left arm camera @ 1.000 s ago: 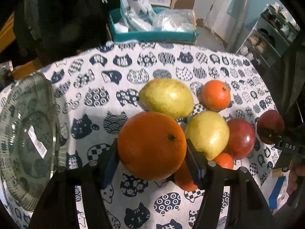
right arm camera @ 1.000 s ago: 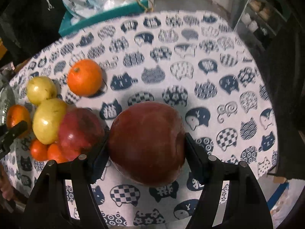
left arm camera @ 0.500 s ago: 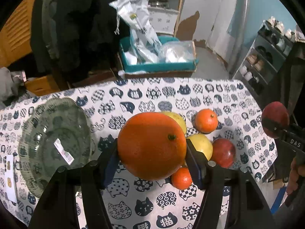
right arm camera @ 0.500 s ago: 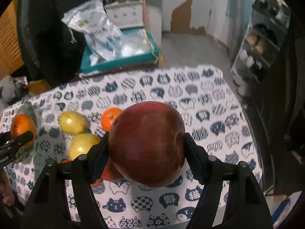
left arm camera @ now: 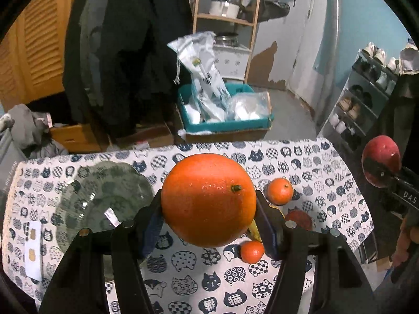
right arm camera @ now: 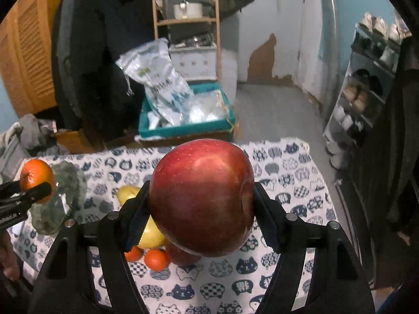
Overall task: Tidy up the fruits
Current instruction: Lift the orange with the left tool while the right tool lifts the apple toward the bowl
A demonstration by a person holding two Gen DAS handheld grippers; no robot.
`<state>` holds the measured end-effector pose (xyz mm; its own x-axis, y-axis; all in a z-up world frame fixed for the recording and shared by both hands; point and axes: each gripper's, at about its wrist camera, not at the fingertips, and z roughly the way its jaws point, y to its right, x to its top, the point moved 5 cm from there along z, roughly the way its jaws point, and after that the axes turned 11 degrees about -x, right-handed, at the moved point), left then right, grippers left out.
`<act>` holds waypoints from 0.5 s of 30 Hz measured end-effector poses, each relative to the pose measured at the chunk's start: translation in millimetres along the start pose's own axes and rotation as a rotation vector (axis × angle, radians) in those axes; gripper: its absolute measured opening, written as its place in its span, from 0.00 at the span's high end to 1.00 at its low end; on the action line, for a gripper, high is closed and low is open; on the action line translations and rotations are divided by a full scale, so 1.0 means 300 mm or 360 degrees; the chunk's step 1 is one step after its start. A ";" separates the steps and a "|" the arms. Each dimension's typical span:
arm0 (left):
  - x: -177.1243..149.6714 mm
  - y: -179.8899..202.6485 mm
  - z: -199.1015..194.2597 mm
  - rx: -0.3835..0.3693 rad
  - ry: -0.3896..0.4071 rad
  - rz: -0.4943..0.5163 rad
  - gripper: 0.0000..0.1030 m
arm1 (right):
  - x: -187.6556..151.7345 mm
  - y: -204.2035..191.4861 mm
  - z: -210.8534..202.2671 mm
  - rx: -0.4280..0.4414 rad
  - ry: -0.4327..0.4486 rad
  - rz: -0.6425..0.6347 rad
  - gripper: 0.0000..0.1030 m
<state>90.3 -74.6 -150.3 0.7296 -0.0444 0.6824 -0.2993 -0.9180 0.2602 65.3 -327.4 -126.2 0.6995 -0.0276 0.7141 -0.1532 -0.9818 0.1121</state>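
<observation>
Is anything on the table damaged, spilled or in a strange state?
Only one small thing: the glass plate has a white sticker on it. The orange and apple look undamaged; nothing is spilled.

We see a dim room lit from above, with soft glare on the orange (left arm camera: 208,200) and a broad sheen on the red apple (right arm camera: 201,200). Fruit shadows fall dark on the patterned tablecloth (left arm camera: 301,162). Fisheye distortion bends the edges, black vignetting fills the corners, and the background looks soft.
</observation>
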 end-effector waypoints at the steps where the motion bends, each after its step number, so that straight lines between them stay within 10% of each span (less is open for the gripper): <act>1: 0.005 0.000 -0.010 0.0004 0.0009 0.0001 0.36 | 0.006 -0.007 -0.012 0.0002 0.0015 -0.0009 0.29; 15: 0.056 -0.126 -0.169 0.0097 0.0161 -0.0070 0.36 | 0.103 -0.165 -0.112 0.0158 0.0132 -0.0056 0.29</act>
<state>82.7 -20.7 -114.1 0.6747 0.0337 0.7373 -0.2279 -0.9406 0.2516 70.9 -273.3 -86.5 0.6427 0.0187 0.7659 -0.0570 -0.9958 0.0722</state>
